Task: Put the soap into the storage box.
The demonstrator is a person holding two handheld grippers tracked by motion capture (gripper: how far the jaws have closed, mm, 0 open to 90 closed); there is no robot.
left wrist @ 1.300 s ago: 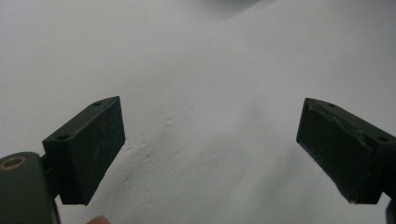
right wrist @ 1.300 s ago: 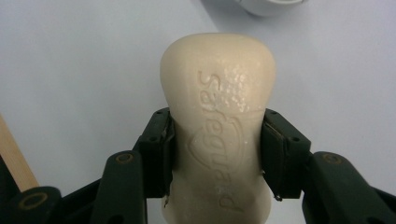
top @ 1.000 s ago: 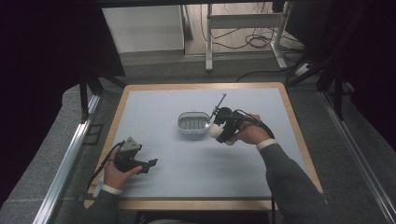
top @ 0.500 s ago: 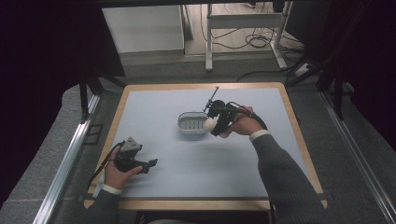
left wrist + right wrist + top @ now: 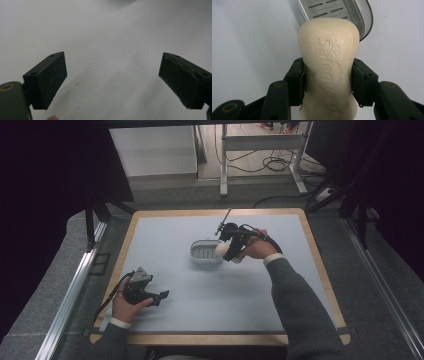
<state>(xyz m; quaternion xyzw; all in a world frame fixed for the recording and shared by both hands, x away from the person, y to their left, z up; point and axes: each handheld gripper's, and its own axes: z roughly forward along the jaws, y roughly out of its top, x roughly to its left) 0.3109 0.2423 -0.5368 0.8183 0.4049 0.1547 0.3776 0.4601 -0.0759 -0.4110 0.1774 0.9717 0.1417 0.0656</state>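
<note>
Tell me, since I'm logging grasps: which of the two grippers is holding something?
The right gripper, by the slotted dish: its jaws clamp a cream soap bar. The left gripper is wide open over bare mat.

Mat [image 5: 200, 295] open around left gripper [image 5: 161, 296]; sole obstacle, dish [image 5: 202, 252], mid-table, right gripper [image 5: 223, 251] with soap [image 5: 328, 65] at its edge.

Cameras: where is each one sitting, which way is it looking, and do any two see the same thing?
High view: above the table, looking down; both forearms show.
Left gripper view: on the left gripper, facing bare table between open jaws.
Right gripper view: on the right gripper, facing the soap.
Shared: the soap and soap dish appear in high and right gripper views.
</note>
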